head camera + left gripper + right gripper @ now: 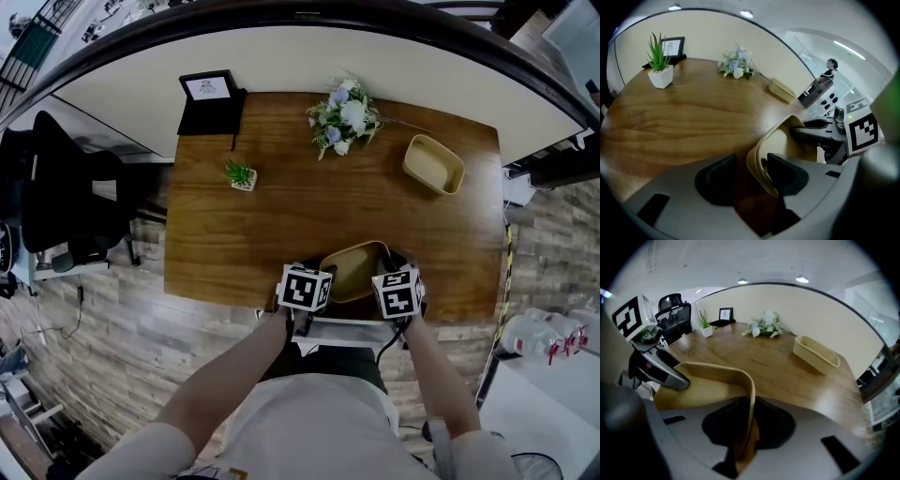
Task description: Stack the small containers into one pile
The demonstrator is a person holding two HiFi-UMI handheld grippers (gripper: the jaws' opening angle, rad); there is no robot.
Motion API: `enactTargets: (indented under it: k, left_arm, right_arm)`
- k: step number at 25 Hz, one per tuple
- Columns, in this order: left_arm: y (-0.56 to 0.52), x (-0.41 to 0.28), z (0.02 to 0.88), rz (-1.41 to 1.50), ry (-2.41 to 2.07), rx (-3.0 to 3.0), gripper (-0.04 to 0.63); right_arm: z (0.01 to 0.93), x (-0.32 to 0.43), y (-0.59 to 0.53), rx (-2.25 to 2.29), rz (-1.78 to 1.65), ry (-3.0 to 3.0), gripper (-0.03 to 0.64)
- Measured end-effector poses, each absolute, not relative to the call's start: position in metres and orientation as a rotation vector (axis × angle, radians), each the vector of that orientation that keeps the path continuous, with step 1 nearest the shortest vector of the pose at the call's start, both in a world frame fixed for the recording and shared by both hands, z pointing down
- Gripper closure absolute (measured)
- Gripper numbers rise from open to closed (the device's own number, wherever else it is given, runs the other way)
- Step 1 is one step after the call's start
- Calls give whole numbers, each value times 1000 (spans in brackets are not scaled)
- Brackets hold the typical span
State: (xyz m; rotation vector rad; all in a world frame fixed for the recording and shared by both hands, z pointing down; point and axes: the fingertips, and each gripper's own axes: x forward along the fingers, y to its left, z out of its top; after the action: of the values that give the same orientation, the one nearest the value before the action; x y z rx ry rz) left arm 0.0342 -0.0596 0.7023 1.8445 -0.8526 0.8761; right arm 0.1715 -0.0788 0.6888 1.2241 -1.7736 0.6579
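A tan small container (356,267) sits at the near edge of the wooden table (281,216), with one gripper at each end. My left gripper (322,275) stands open astride the container's left wall (757,159); the wall lies close against the right jaw, with a gap to the left jaw. My right gripper (394,267) is shut on the opposite wall (749,394), which is pinched between its jaws. A second tan container (433,164) lies alone at the far right of the table, also seen as the far container (816,354).
A flower bouquet (345,117) lies at the back middle, with a small potted plant (242,175) and a picture frame (208,89) at the back left. A black office chair (66,197) stands left of the table. The person's body is at the near edge.
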Motion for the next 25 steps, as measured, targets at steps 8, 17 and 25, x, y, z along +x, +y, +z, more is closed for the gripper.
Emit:
enactTargets:
  k: [8, 17, 25]
  left_arm:
    - [-66, 20, 674, 839, -912, 1881, 377]
    - [-119, -5, 567, 667, -1078, 2095, 364]
    - [-139, -26, 427, 511, -1243, 2393, 364]
  right_arm:
    - [657, 172, -79, 1197, 648, -1817, 462]
    - [530, 153, -107, 1331, 487, -2036, 437]
    - [390, 140, -105, 1503, 249, -2203, 387]
